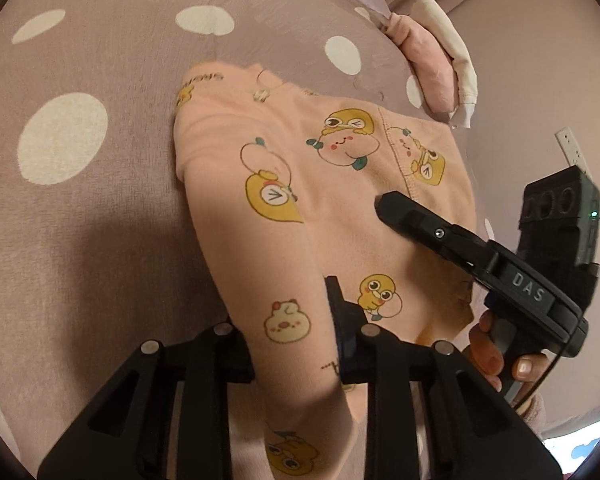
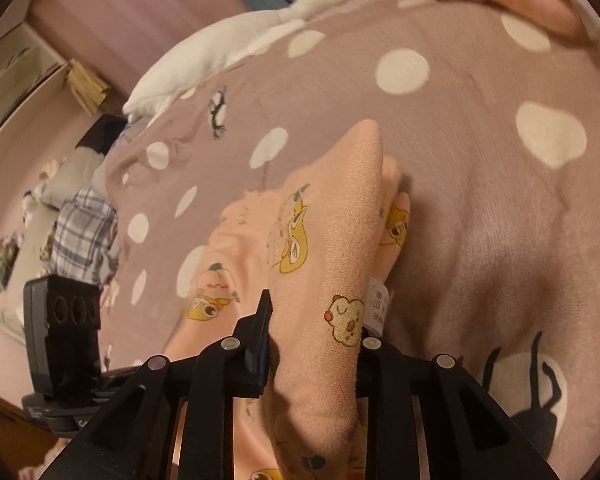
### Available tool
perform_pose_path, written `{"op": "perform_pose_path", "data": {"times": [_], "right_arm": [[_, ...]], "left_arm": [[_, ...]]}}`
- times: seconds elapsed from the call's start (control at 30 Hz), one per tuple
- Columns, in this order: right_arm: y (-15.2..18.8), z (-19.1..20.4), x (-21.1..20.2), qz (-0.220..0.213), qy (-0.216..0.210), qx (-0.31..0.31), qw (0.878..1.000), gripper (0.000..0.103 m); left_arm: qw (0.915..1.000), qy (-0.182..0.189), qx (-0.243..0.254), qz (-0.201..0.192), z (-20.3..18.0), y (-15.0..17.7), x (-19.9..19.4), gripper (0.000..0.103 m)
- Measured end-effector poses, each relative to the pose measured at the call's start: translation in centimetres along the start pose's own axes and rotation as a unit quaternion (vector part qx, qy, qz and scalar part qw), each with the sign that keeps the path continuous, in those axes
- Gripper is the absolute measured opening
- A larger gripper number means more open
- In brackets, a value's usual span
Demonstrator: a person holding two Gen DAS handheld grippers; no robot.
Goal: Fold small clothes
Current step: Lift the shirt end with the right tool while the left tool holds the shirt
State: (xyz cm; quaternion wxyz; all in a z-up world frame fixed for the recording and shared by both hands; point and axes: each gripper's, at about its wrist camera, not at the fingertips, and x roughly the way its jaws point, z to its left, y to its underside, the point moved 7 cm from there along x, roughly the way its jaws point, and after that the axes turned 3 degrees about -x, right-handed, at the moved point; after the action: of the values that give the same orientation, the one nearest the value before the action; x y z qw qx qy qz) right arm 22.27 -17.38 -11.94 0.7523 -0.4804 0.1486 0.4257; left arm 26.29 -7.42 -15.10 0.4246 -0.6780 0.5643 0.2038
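A small peach-pink fleece garment printed with yellow ducks and cream cartoon animals (image 1: 340,208) lies on a mauve plush bedspread with large white dots (image 1: 100,220), partly lifted at the near side. In the left wrist view its collar end points away, with a stitched seam running down the right part, and a fold of the cloth rises up into the left gripper (image 1: 296,328). That gripper is closed on the fold, with cloth filling the gap between its black fingers (image 1: 340,316).

In the right wrist view the same garment (image 2: 332,248) is drawn up into a ridge that peaks away from the camera, a white care label (image 2: 380,304) showing at its right edge. The right gripper (image 2: 320,340) is clamped on this ridge, the fabric packed between its two fingers. Seen from the left wrist view, the right gripper (image 1: 384,204) reaches in from the right with its tip on the garment, and the person's right hand (image 1: 496,352) is wrapped round its handle.

Further out on the bedspread lie a long white plush goose with an orange beak (image 2: 228,44), a blue and white checked cloth (image 2: 84,236) at the far left edge, and a rolled pink and cream pile of fabric (image 1: 432,76) at the bed's edge.
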Motion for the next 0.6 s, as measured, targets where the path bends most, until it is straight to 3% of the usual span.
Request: {"op": "perform_pose_path", "data": {"times": [0.33, 0.6], "right_arm": [[1.8, 2.5, -2.7, -0.022, -0.014, -0.018, 1.000, 0.026], [3.8, 5.0, -4.5, -0.031, -0.022, -0.033, 0.999, 0.026]], "left_arm": [[0.9990, -0.016, 0.038, -0.019, -1.4, 2.4, -2.9, 0.026], [0.9991, -0.011, 0.036, -0.021, -1.8, 5.5, -4.8, 0.026]]}}
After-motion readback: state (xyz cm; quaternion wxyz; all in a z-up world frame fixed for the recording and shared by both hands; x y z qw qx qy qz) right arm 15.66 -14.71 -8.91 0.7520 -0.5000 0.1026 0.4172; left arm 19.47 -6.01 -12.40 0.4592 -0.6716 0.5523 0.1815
